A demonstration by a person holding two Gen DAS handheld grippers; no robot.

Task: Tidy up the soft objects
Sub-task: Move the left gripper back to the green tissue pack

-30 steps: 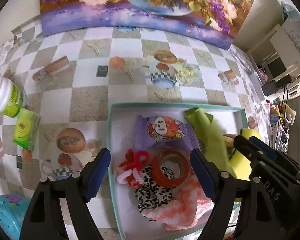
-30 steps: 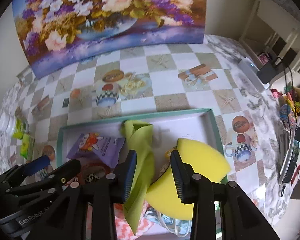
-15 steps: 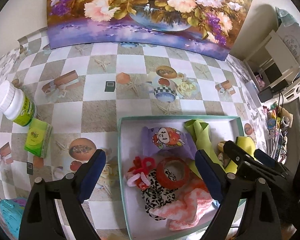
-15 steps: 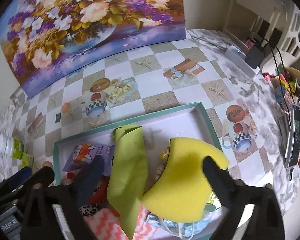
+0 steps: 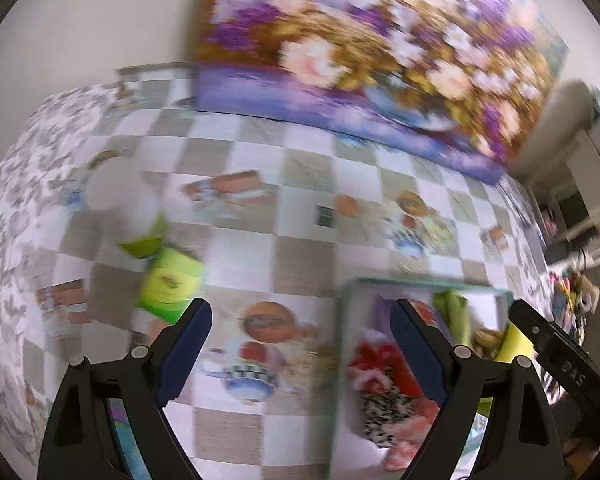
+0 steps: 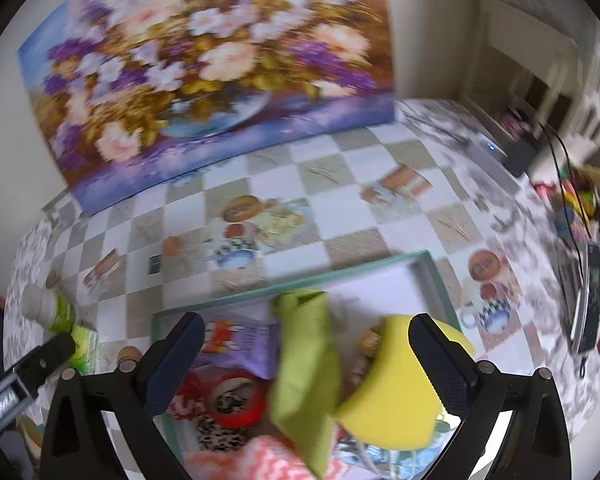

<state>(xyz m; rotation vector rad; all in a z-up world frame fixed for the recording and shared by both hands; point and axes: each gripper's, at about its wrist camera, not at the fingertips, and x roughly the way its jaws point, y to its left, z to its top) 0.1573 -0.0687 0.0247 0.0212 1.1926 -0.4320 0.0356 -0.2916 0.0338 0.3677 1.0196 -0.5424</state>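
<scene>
A teal-rimmed white tray (image 6: 340, 276) holds soft things: a yellow sponge (image 6: 392, 396), a green cloth (image 6: 304, 364), a purple snack packet (image 6: 248, 344), a red ring (image 6: 236, 404), a leopard scrunchie (image 6: 216, 436) and a pink-white knit (image 6: 268, 460). My right gripper (image 6: 300, 356) is open and empty above the tray. My left gripper (image 5: 300, 348) is open and empty above the tablecloth, left of the tray (image 5: 344, 320). A green tissue pack (image 5: 168, 284) lies on the table ahead of its left finger. Both views are blurred by motion.
A white bottle with a green label (image 5: 128, 212) stands next to the tissue pack. A flower painting (image 6: 212, 72) leans at the table's back. Cables and clutter (image 6: 580, 208) sit at the right. A blue object (image 5: 120, 432) lies under the left gripper.
Both grippers have pulled back and risen. The left one swung left, off the tray, toward the tissue pack. The right gripper has opened wide and the sponge lies free in the tray.
</scene>
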